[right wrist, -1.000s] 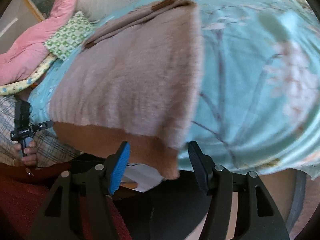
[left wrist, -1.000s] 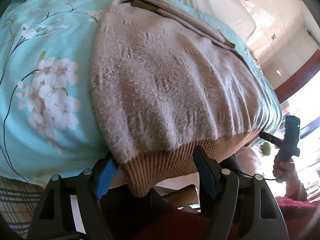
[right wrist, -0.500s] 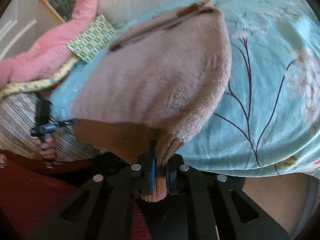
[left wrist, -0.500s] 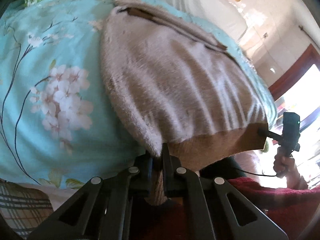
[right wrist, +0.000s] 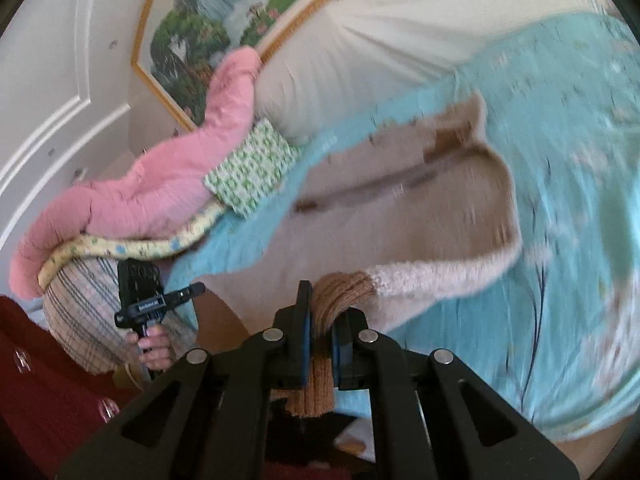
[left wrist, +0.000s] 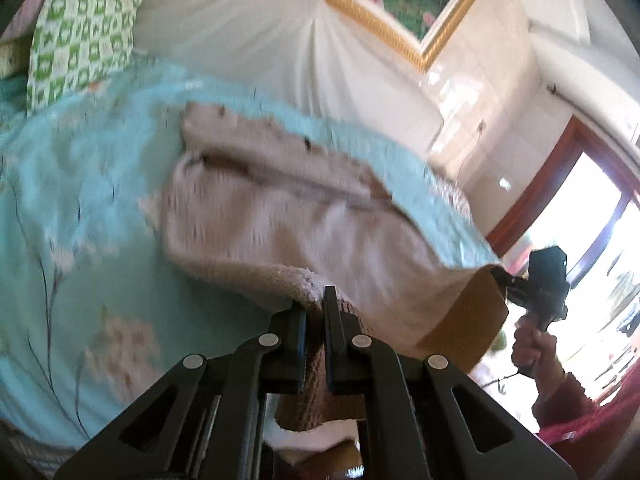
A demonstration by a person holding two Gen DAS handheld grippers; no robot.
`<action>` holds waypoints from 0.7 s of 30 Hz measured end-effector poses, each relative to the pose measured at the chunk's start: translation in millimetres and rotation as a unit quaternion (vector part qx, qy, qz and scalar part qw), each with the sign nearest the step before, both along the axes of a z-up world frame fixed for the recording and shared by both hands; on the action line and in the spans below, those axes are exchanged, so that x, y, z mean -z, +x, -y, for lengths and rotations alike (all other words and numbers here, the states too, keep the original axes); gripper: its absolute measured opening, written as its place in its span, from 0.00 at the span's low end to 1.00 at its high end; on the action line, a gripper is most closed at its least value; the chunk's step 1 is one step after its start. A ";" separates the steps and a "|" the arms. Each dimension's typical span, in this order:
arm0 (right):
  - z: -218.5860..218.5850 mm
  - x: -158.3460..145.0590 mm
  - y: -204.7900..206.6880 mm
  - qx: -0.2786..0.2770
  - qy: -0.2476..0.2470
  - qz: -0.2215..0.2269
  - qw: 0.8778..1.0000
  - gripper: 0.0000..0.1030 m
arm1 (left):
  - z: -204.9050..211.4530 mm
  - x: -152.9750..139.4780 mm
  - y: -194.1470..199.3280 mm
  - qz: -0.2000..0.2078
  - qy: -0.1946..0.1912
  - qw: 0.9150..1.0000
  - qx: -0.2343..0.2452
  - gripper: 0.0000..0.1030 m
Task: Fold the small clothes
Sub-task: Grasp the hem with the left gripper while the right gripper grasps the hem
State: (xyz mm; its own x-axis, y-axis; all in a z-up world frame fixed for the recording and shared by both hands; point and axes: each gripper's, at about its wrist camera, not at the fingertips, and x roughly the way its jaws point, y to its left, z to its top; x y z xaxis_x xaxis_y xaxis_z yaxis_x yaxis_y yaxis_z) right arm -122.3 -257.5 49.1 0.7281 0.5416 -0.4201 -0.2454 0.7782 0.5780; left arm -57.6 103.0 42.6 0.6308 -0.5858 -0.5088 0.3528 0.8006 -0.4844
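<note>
A small beige knit sweater [left wrist: 280,216] with a brown ribbed hem lies on the turquoise floral bedspread [left wrist: 68,208]. My left gripper [left wrist: 315,312] is shut on the hem's left corner, which hangs down between the fingers. In the right wrist view the same sweater [right wrist: 380,208] stretches away, and my right gripper [right wrist: 320,316] is shut on the hem's right corner [right wrist: 320,376]. Both corners are raised above the bed, so the lower part of the sweater hangs between the two grippers. The other gripper [left wrist: 544,280] shows at the right of the left wrist view, held by a hand.
A white cushion [left wrist: 280,36], a green checked pillow [left wrist: 80,40] and a pink quilt [right wrist: 168,184] lie at the head of the bed. A framed painting [right wrist: 224,12] hangs on the wall. A plaid sheet [right wrist: 80,312] covers the bed's edge; a bright doorway [left wrist: 592,240] is at the right.
Both grippers went from open around the hem to shut on its corners, then rose, lifting the sweater's lower edge off the bed. Both views now tilt up to the headboard and wall.
</note>
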 end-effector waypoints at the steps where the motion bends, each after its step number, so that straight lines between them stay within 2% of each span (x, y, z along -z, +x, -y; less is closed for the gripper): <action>1: 2.6 -3.4 3.8 0.004 0.003 0.008 1.000 0.08 | -2.5 -4.9 5.8 0.010 -0.005 1.000 -0.006 0.04; 5: 13.6 -19.5 36.3 0.029 0.018 0.038 0.999 0.08 | -12.9 -23.8 38.5 0.040 -0.026 0.998 -0.034 0.04; 14: 38.4 -46.9 122.8 0.083 0.010 0.058 0.995 0.08 | -12.6 -56.6 141.5 0.081 -0.009 0.995 -0.061 0.04; 21: 56.0 -47.8 202.9 0.116 0.000 0.038 0.993 0.08 | -4.3 -53.2 223.9 0.062 -0.001 0.995 -0.078 0.04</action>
